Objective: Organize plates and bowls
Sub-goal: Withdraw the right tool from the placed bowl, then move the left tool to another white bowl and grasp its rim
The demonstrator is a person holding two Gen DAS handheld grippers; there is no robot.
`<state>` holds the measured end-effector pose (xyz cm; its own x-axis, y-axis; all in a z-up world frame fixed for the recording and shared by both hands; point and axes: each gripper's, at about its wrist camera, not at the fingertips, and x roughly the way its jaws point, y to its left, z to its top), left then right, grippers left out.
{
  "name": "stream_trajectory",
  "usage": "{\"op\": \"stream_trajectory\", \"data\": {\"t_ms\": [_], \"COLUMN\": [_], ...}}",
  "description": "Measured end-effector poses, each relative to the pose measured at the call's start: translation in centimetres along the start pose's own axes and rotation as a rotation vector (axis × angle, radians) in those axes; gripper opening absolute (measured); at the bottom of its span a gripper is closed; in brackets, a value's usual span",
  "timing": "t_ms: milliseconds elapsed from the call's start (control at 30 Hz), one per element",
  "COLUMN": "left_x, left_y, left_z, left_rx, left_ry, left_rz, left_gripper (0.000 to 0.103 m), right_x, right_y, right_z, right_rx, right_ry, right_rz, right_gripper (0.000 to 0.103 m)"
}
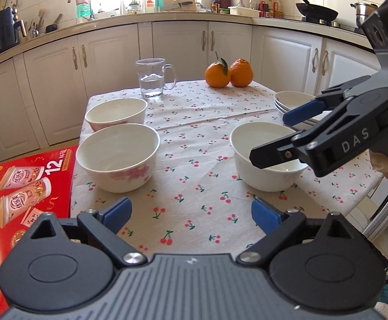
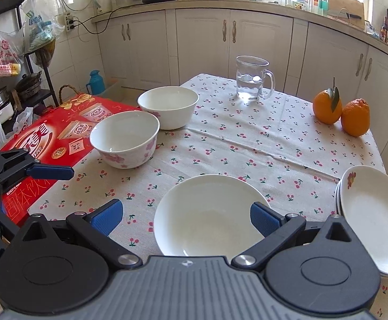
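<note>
Three white bowls stand on the cherry-print tablecloth [image 1: 194, 160]. A plain white bowl [image 1: 263, 157] [image 2: 210, 218] is at the right. Two pink-flowered bowls [image 1: 118, 154] [image 1: 115, 113] stand at the left, also in the right wrist view [image 2: 126, 138] [image 2: 168, 106]. A stack of white plates [image 1: 291, 101] [image 2: 372, 213] sits at the right edge. My left gripper [image 1: 190, 213] is open and empty above the near cloth. My right gripper [image 2: 186, 217] is open, one finger on each side of the plain bowl's near rim; it also shows in the left wrist view [image 1: 271, 136].
A glass mug with water [image 1: 152, 77] [image 2: 251, 78] and two oranges [image 1: 228, 73] [image 2: 340, 112] stand at the table's far side. A red carton [image 1: 20, 194] [image 2: 58, 138] lies beside the table on the left. Kitchen cabinets [image 1: 220, 42] run behind.
</note>
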<state>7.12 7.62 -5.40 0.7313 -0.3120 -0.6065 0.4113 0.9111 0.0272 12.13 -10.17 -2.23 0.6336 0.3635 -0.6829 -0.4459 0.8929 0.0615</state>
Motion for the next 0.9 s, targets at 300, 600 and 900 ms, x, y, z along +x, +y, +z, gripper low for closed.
{"op": "stream_trajectory", "data": {"t_ms": [300,600,900], "left_x": [-0.3,1.9,5.5], "left_y": [4.4,8.3,10.5], "left_z": [0.5,3.2,5.5], "left_rx": [-0.051,-0.102,-0.105], "left_ry": [0.007,0.016,0.059], "left_rz": [0.082,0.077,0.053], "left_gripper": [0.096,0.096,0.095], "right_x": [1.5,4.3,7.6], "right_y": [2.8,4.1,5.2], "right_z": [1.2,2.9,4.5], "right_rx": [-0.091,-0.125,-0.189], "right_ry": [-0.006,0.004,0.049], "right_rz": [0.003,0.023,0.084], "right_gripper": [0.103,0.103,0.103]}}
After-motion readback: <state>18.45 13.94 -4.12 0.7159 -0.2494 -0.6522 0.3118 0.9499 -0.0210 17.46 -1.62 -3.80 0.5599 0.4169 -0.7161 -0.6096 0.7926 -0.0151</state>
